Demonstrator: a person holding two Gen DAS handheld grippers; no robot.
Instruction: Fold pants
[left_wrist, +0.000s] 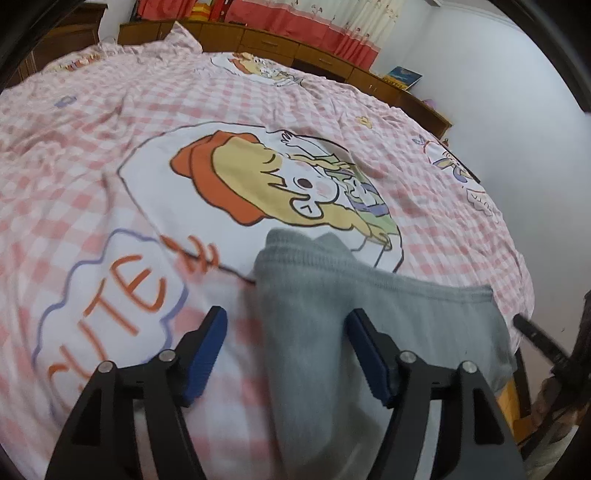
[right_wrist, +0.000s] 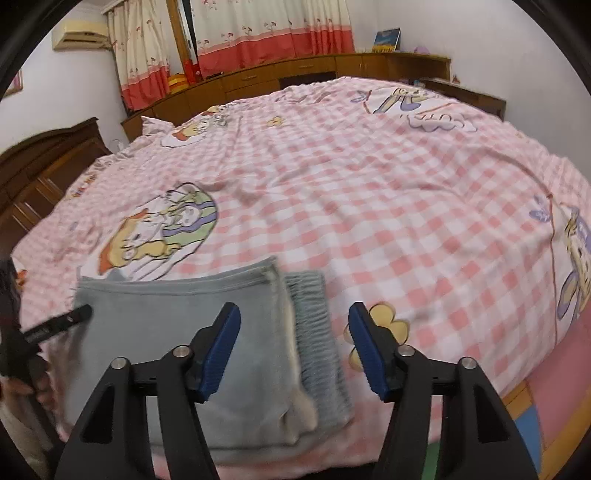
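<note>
Grey pants (left_wrist: 332, 317) lie folded on a pink checked bedspread (left_wrist: 110, 110) near the bed's front edge. In the right wrist view the pants (right_wrist: 177, 332) show a ribbed waistband (right_wrist: 317, 332) at their right end. My left gripper (left_wrist: 286, 350) is open and empty, just above the pants' left end. My right gripper (right_wrist: 293, 345) is open and empty, above the waistband end. The other gripper's black tip shows at the edge of each view: the right gripper's tip (left_wrist: 532, 332) and the left gripper's tip (right_wrist: 62, 321).
The bedspread (right_wrist: 369, 184) has cartoon prints, one (left_wrist: 277, 184) just beyond the pants. Wooden cabinets (right_wrist: 295, 70) and red-and-cream curtains (right_wrist: 258, 33) line the far side. A dark headboard (right_wrist: 40, 162) stands at the left.
</note>
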